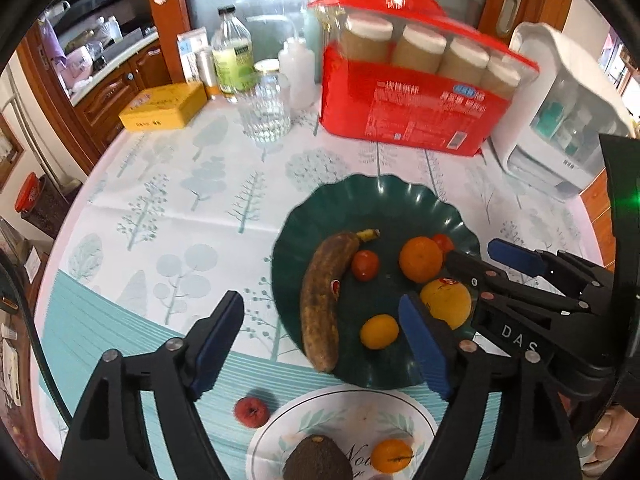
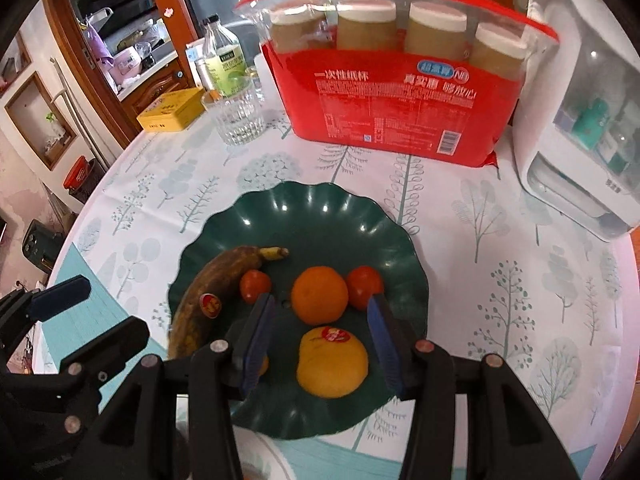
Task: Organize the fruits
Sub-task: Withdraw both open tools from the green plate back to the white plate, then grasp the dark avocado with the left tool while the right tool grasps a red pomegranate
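Our left claw point(image 1: 320, 344) hangs wide open and empty over the green plate point(image 1: 340, 200), where the banana point(image 1: 320, 300) and oranges lie; our right claw point(image 2: 320, 344) gapes empty above the yellow orange point(image 2: 332, 364)

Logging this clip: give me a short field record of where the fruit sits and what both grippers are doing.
green plate: banana, two tomatoes, orange, yellow fruit, small citrus
white plate: avocado, small orange
tablecloth: red fruit, loose
left gripper: open, empty
right gripper: open above the yellow fruit, not gripping it
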### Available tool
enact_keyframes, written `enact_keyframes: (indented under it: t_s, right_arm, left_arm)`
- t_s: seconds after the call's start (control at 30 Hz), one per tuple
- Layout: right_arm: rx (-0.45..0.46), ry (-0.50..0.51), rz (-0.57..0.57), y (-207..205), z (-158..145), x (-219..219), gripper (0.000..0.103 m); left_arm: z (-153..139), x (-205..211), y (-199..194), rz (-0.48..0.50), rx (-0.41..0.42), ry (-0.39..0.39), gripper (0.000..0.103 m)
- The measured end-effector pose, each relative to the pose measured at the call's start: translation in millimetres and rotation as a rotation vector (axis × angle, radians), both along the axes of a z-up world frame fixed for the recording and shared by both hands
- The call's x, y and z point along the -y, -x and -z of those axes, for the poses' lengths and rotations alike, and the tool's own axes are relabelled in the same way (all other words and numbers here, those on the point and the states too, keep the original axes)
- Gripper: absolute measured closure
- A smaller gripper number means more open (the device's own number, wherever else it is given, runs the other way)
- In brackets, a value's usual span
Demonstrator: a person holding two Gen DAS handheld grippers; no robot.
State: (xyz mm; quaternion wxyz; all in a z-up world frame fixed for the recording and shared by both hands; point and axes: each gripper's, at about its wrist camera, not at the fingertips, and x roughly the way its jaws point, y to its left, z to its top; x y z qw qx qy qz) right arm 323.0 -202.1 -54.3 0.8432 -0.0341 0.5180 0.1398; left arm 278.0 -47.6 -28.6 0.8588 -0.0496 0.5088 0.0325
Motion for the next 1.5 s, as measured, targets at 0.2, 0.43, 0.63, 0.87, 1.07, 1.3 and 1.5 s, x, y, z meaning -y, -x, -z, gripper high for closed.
enact_keyframes:
  t_s: [0.2, 0.43, 0.63, 0.87, 1.07, 1.3, 1.5]
  right_arm:
    - [0.019, -0.015, 0.022, 23, -30, -1, 0.054]
    - [0.065, -0.023, 0.035, 60, -69, -5, 0.049]
    - [0.112, -0.014, 0.056, 97, -99, -10, 0.047]
    - [0.139, -0.027, 0.113, 141, -117, -18, 0.045]
    - [0.142, -0.017, 0.149, 175, -118, -30, 0.045]
    - [0.143, 0.026, 0.199, 206, -105, -35, 0.045]
    - [0.129, 0.067, 0.261, 227, -79, -30, 0.045]
  left_arm:
    - [-31, -15, 23, -0.007, 0.036, 0.032, 0.015]
    - [-68, -26, 57, 0.014, 0.081, 0.043, 0.014]
    - [-96, -39, 85, 0.049, 0.123, 0.062, 0.014]
    - [-119, -57, 113, 0.117, 0.156, 0.062, 0.013]
    - [-122, -74, 132, 0.165, 0.187, 0.063, 0.012]
    - [-101, -72, 146, 0.245, 0.183, 0.045, 0.012]
    - [-63, -54, 149, 0.343, 0.135, 0.015, 0.012]
